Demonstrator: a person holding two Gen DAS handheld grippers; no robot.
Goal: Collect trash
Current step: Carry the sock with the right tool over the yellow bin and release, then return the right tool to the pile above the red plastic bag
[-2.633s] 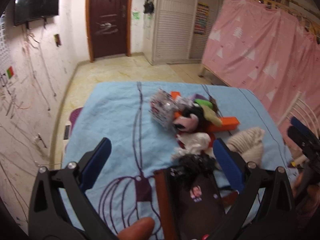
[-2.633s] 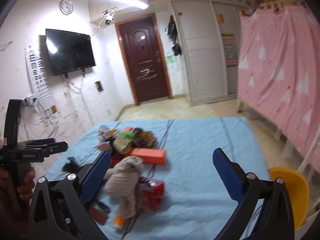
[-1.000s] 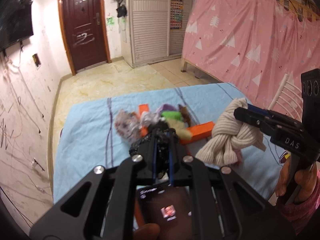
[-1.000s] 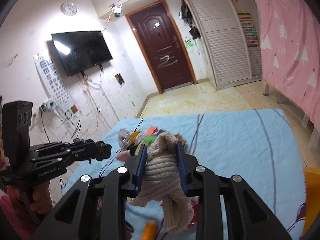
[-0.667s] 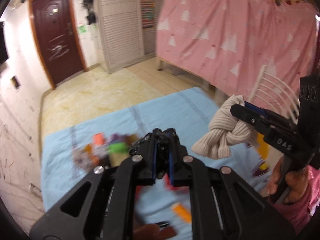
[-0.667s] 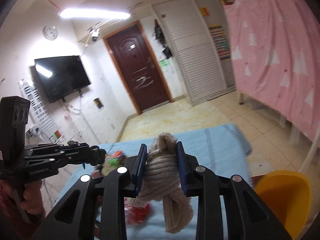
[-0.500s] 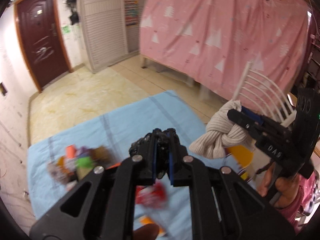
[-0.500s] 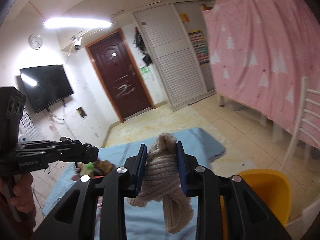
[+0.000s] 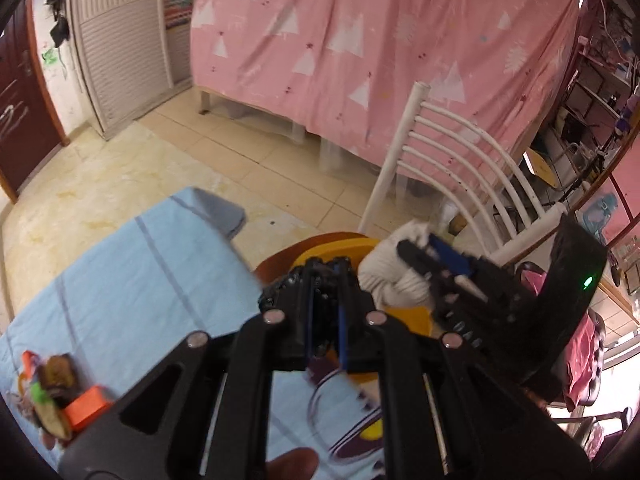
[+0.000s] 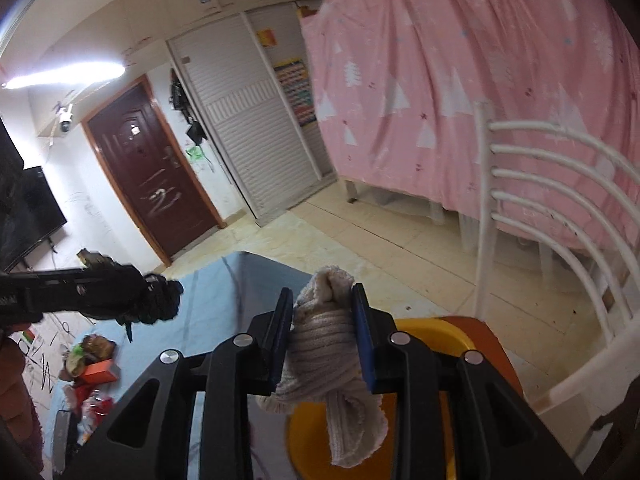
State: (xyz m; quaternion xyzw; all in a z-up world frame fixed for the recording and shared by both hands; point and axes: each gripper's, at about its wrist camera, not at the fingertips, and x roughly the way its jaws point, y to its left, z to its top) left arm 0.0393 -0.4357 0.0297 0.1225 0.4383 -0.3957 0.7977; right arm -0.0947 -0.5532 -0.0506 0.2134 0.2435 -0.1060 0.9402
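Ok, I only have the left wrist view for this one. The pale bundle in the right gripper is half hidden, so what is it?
Observer: A cream ribbed knit cloth, knotted and clamped between the blue pads of the right gripper.
Operator: Does any of it hang free?
Observer: Yes, a loose end dangles below the knot, in front of the yellow bin on the chair seat.
Operator: And what is my own gripper holding?
Observer: From the side, the left gripper pinches a black frizzy clump that sticks out past its tips.
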